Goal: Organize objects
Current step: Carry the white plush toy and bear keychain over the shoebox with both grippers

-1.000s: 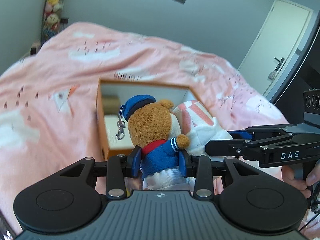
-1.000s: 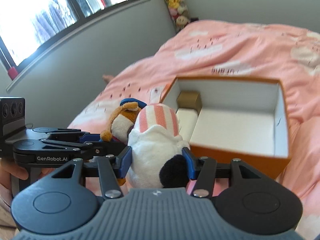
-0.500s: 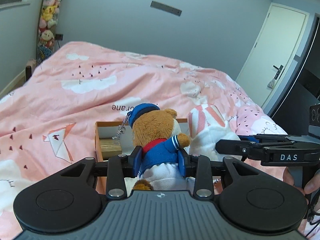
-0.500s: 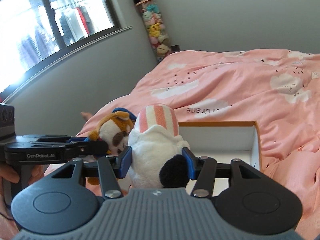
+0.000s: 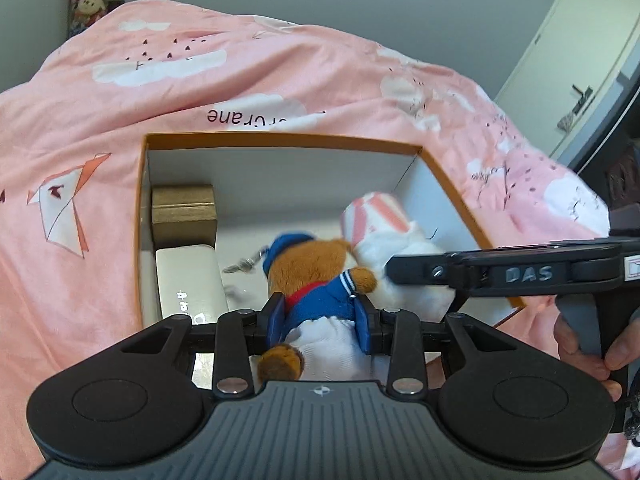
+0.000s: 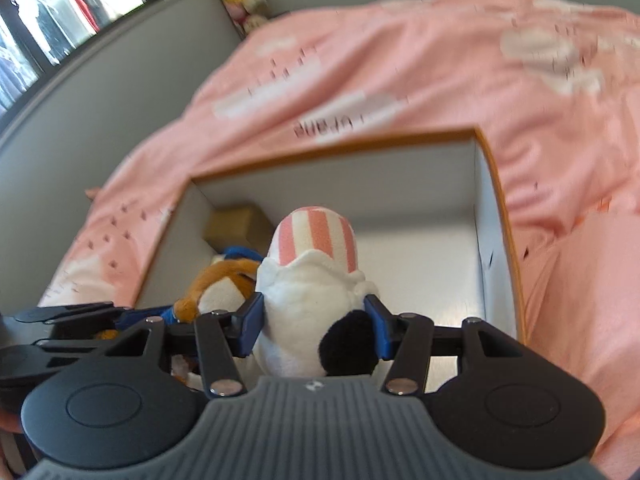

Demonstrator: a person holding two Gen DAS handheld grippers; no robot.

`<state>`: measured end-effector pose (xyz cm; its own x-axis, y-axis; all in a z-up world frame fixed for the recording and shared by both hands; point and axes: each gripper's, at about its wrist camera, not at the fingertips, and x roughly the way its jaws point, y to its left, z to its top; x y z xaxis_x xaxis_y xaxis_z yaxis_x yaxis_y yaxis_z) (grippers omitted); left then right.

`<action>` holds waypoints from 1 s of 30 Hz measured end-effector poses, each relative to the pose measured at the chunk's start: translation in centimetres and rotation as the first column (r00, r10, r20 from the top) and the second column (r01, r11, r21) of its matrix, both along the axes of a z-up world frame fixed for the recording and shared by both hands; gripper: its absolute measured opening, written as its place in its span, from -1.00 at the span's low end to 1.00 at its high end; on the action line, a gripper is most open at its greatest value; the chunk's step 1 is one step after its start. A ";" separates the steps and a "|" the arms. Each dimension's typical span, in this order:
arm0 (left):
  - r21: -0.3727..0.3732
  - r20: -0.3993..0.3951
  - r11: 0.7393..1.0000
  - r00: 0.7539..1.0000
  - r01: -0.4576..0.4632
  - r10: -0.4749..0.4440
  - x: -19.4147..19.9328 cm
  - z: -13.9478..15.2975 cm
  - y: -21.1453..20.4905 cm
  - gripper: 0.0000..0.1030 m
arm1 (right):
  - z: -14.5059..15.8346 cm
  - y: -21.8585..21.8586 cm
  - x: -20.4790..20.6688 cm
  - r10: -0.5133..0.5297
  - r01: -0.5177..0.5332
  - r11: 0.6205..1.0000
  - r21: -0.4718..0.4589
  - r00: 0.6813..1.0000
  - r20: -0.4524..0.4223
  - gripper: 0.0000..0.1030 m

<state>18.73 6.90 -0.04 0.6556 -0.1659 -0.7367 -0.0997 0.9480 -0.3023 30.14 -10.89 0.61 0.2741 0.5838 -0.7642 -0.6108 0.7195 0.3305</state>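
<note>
A brown bear plush [image 5: 320, 264] in a blue sailor suit and cap sits between the blue pads of my left gripper [image 5: 320, 316], which is shut on its body. My right gripper [image 6: 316, 320] is shut on a white plush [image 6: 312, 296] with a pink-striped hat. Both toys hang side by side inside the open orange box [image 5: 280, 138], low over its white floor. In the left wrist view the white plush [image 5: 380, 216] is just right of the bear, with the right gripper [image 5: 400, 272] reaching in from the right. In the right wrist view the bear [image 6: 216, 284] is at the left.
Against the box's left wall lie a small gold box [image 5: 184, 216] and a white rounded case [image 5: 188, 280]. The box rests on a pink bedspread [image 5: 100, 160]. A person's hand [image 5: 580, 344] holds the right gripper's handle. A door [image 5: 580, 60] stands at the far right.
Both grippers have dropped and moved forward with their plush toys, from in front of the box to down inside it. Both grips are unchanged.
</note>
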 end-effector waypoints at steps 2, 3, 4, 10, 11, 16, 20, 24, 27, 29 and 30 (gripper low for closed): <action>0.015 -0.010 1.000 1.000 0.007 -0.007 0.3 -0.3 -0.1 -0.24 | -0.8 0.3 0.1 0.006 -0.006 1.000 -0.025 1.000 -0.015 0.08; 0.009 -0.016 1.000 1.000 0.009 -0.009 0.5 -0.5 0.0 -0.25 | -1.2 0.5 0.2 0.007 -0.008 0.999 -0.035 1.000 -0.023 0.08; -0.005 -0.023 1.000 1.000 0.007 -0.007 0.9 -0.9 0.2 -0.26 | -1.5 0.7 0.3 0.005 -0.007 0.999 -0.044 0.999 -0.032 0.08; -0.074 -0.087 0.997 0.996 -0.019 0.012 1.8 -2.7 1.4 -0.40 | -2.7 1.2 0.7 -0.006 0.000 0.996 -0.088 0.998 -0.060 0.09; -0.053 -0.098 0.998 0.995 -0.021 0.016 1.9 -2.9 1.3 -0.40 | -2.9 1.4 0.8 -0.003 -0.003 0.996 -0.094 0.998 -0.065 0.09; 0.019 -0.115 1.000 0.993 -0.011 0.013 2.5 -3.3 0.8 -0.12 | -3.8 2.1 1.0 0.002 -0.011 0.993 -0.121 0.997 -0.076 0.10; 0.004 -0.115 1.000 0.993 -0.020 0.020 2.4 -3.8 1.1 -0.04 | -4.1 2.6 1.0 0.008 -0.018 0.990 -0.140 0.997 -0.073 0.11; -0.010 -0.092 1.000 0.996 -0.016 0.015 2.1 -3.7 1.2 -0.03 | -4.4 2.8 1.2 0.010 -0.022 0.989 -0.144 0.997 -0.079 0.12; -0.036 -0.065 0.999 0.998 -0.012 0.009 1.7 -3.2 1.5 0.10 | -4.4 2.7 1.4 0.008 -0.019 0.990 -0.139 0.997 -0.082 0.12; -0.061 -0.047 0.998 0.999 -0.010 0.007 1.3 -2.7 1.8 0.13 | -4.2 2.7 1.6 0.004 -0.014 0.990 -0.140 0.997 -0.075 0.12; -0.072 -0.043 0.997 0.999 -0.006 0.003 1.1 -2.5 2.0 0.13 | -4.1 2.6 1.6 0.002 -0.012 0.990 -0.141 0.998 -0.070 0.12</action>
<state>19.87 8.86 -2.58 0.6247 -0.2165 -0.7503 -0.1181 0.9236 -0.3648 31.78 -8.27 -3.45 0.2138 0.4702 -0.8563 -0.5955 0.7576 0.2673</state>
